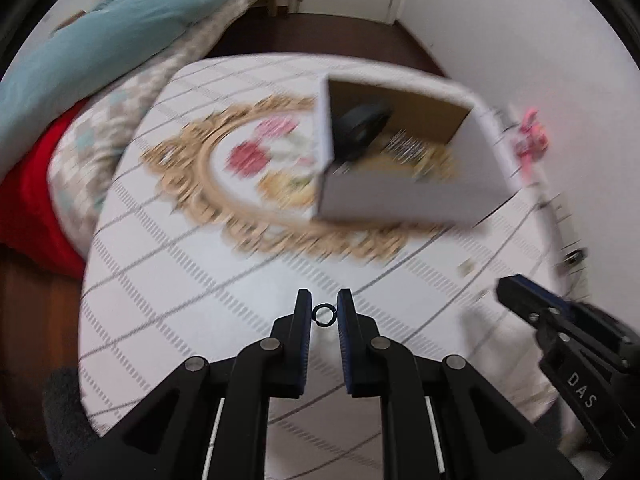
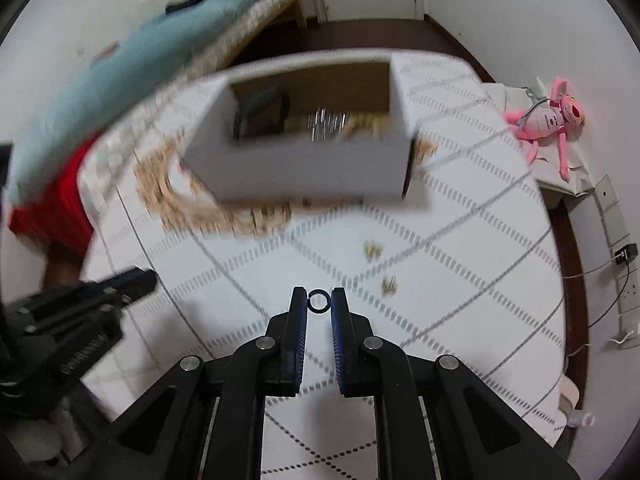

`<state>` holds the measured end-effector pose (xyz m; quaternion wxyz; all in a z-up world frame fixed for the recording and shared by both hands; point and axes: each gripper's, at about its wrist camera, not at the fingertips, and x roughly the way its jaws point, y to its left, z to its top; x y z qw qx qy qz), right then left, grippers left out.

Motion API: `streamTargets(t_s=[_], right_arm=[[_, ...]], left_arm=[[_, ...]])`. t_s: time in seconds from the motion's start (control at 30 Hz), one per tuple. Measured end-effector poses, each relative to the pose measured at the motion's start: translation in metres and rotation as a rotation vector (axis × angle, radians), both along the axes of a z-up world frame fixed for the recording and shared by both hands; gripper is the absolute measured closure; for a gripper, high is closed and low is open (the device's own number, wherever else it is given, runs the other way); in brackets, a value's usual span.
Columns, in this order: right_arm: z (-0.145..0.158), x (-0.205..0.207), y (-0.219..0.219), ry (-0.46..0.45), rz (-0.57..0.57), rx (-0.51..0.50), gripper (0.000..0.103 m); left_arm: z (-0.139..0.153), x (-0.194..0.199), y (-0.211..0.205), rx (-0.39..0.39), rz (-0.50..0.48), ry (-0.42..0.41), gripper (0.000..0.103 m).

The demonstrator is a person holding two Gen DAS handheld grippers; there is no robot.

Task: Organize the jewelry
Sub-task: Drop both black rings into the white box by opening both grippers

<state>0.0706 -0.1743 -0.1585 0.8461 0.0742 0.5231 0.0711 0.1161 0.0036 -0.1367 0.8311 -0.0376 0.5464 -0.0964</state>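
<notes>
My left gripper (image 1: 325,314) is shut on a small black ring (image 1: 323,315), held above the white patterned table. My right gripper (image 2: 319,301) is shut on another small black ring (image 2: 318,301). Ahead stands an open white cardboard box (image 1: 404,196), also in the right wrist view (image 2: 320,168), with a dark round case (image 1: 362,124) and blurred silver and gold jewelry (image 2: 326,122) inside. Two small gold pieces (image 2: 372,251) (image 2: 389,286) lie loose on the table in front of my right gripper. The right gripper also shows at the right of the left wrist view (image 1: 510,292).
A gold-framed floral tray (image 1: 248,168) lies under the box. A bed with blue and red bedding (image 1: 100,48) stands at the left. A pink plush toy (image 2: 548,120) lies at the right, with wall sockets and cables (image 2: 624,256) beyond the table's edge.
</notes>
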Motion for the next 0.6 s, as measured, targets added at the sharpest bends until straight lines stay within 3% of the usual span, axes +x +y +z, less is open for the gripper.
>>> streamTargets(t_s=[0.2, 0.43, 0.53, 0.57, 0.6], right_arm=[[0.040, 0.060, -0.028, -0.038, -0.002, 0.105, 0.091], [0.034, 0.140, -0.033, 0.030, 0.034, 0.086, 0.090], [0.027, 0.163, -0.030, 0.084, 0.049, 0.049, 0.089], [0.024, 0.168, -0.030, 0.106, 0.057, 0.042, 0.089], [0.022, 0.171, -0.031, 0.119, 0.058, 0.036, 0.085]], left_arm=[[0.030, 0.060, -0.023, -0.058, -0.049, -0.017, 0.093], [0.019, 0.116, -0.039, -0.005, -0.088, 0.056, 0.091], [0.014, 0.130, -0.043, 0.023, -0.081, 0.091, 0.085], [0.014, 0.132, -0.042, 0.026, -0.071, 0.096, 0.078], [0.015, 0.133, -0.042, 0.030, -0.059, 0.099, 0.064]])
